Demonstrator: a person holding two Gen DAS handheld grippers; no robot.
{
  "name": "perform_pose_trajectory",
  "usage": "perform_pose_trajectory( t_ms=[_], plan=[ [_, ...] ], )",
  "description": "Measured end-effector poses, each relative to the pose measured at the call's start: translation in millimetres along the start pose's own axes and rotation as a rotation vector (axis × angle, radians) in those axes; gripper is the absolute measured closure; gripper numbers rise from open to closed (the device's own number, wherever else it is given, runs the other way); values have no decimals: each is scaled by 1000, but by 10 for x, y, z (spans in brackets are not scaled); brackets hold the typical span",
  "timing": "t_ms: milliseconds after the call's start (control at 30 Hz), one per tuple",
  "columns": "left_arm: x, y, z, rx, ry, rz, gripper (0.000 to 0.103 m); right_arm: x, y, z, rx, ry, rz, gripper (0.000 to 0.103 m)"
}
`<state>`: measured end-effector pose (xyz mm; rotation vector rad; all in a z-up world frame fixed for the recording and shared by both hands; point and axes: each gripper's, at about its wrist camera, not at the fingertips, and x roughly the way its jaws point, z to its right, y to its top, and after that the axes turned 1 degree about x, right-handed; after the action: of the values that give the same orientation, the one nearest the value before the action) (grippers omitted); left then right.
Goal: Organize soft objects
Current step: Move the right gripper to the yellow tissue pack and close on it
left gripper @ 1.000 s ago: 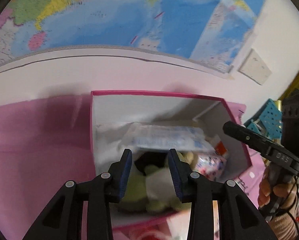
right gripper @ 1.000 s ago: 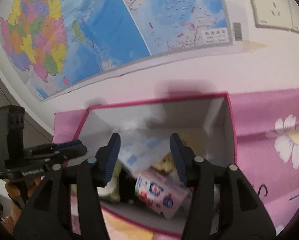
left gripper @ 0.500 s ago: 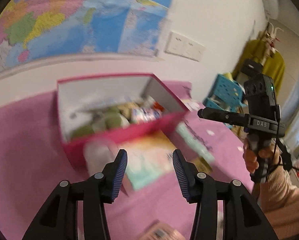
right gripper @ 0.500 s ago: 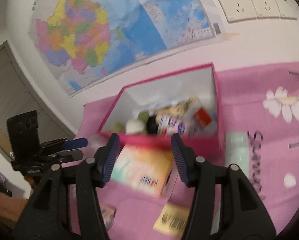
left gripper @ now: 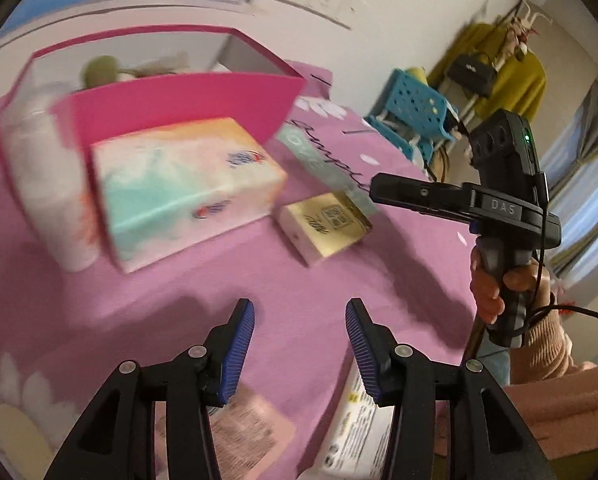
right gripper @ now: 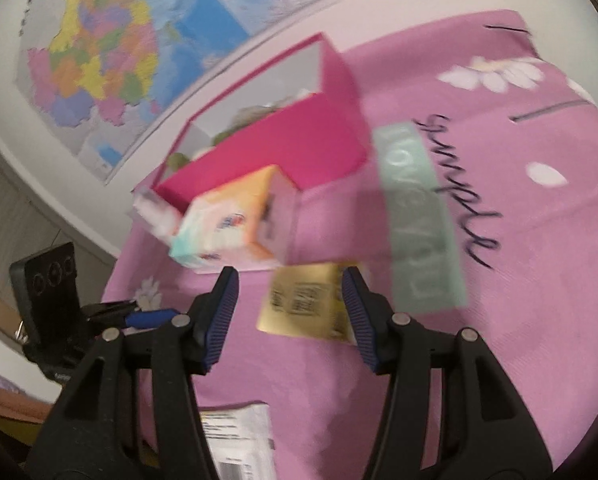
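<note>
Both tools withdrawn, pink box point(left gripper: 171, 100) holds plush point(left gripper: 101, 70)

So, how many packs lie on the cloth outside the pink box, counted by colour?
Pastel pack: 1
White packs: 2
Gold pack: 1
Mint pack: 1
Pink pack: 1
Total: 6

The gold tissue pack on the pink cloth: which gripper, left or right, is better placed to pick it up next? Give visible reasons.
Right. The right gripper is open with the gold tissue pack between its fingers. The left gripper is also open, but over bare pink cloth, farther from it.
</note>
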<state>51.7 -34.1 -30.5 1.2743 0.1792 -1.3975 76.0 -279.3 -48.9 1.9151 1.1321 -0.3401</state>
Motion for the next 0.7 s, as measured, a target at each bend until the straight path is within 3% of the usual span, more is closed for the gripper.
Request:
perform_pose_trajectory(
  t_ms=[267,433,700],
  plan=[
    [342,144,65,-6,61,-33,56,104,-81,150,39,-21,-19,47],
    [461,211,2,-51,49,-41,57,188,-88,160,40,-12,-33,47],
    [620,322,57,-53,31,-76,69,249,-72,198,59,11,-20,47]
  ],
)
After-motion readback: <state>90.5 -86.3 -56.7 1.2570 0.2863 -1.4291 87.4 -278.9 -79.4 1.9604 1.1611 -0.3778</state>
